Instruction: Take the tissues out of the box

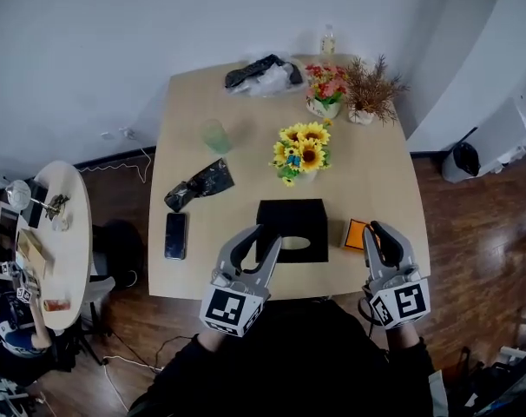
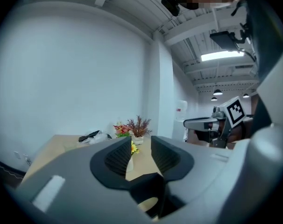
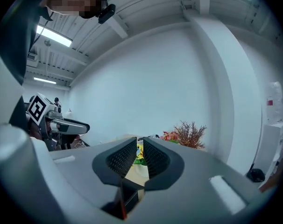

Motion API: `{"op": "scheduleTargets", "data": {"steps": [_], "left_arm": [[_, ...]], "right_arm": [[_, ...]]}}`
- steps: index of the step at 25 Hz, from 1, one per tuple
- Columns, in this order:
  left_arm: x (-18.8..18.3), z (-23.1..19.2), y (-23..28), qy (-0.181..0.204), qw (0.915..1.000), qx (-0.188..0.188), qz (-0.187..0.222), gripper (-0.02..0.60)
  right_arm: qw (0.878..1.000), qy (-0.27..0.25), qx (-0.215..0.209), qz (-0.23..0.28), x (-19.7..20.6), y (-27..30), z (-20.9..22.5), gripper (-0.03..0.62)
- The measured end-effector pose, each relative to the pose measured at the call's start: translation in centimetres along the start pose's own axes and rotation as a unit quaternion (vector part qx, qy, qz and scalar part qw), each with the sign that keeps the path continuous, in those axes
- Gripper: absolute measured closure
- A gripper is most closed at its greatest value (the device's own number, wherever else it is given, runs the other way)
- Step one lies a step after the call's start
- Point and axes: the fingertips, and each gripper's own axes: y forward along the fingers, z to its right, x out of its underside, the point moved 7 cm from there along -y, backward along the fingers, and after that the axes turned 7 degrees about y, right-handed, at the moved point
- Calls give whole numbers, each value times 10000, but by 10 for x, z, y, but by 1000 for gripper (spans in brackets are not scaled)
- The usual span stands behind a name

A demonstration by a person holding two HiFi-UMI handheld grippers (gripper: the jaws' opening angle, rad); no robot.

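Left gripper (image 1: 256,235), lower centre, empty with jaws apart; right gripper (image 1: 380,230) nearly closed, empty. Seemingly still approaching: next, pinch the tissue (image 1: 295,243) in the box (image 1: 291,214).

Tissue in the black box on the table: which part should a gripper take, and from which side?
Probably the pale tissue showing in the oval slot on top of the black box, taken from straight above. The slot faces up and the tissue seems to sit low in it, so the box walls block a sideways approach.
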Motion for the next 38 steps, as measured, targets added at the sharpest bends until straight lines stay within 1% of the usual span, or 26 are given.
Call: {"op": "scheduleTargets", "data": {"steps": [4, 7, 9, 12, 15, 19, 21, 25, 29, 32, 38], "left_arm": [[1, -5, -5, -31, 10000, -88, -10, 476], [-1, -5, -4, -7, 9999, -101, 54, 477], [1, -4, -2, -2, 10000, -85, 25, 479], [4, -3, 0, -20, 10000, -20, -89, 480], [5, -3, 4, -23, 9999, 6, -113, 480], [4, -3, 8, 33, 10000, 49, -77, 480], [1, -3, 9, 43, 10000, 52, -40, 480], [4, -6, 10, 154, 9998, 69, -140, 480], [2, -7, 14, 83, 9999, 58, -80, 480], [4, -8, 15, 123, 9998, 88, -148, 480], [2, -9, 17, 86, 9999, 86, -92, 480]], "right_arm": [[9999, -79, 35, 103, -6, 1, 0, 559], [9998, -89, 43, 167, -9, 2, -1, 560], [9997, -123, 62, 185, -10, 3, 0, 559], [9998, -124, 59, 176, -10, 4, -1, 560], [9998, -103, 29, 181, -8, 6, -1, 563], [9996, -222, -111, 91, -5, 8, -3, 593], [9995, -264, -157, 78, -5, 8, -5, 594], [9995, -271, -148, 88, -5, 12, -5, 594], [9995, -266, -142, 62, -6, 15, -2, 594], [9995, -260, -152, 37, -6, 17, -1, 594], [9995, -274, -168, -5, -5, 19, -1, 594]]}}
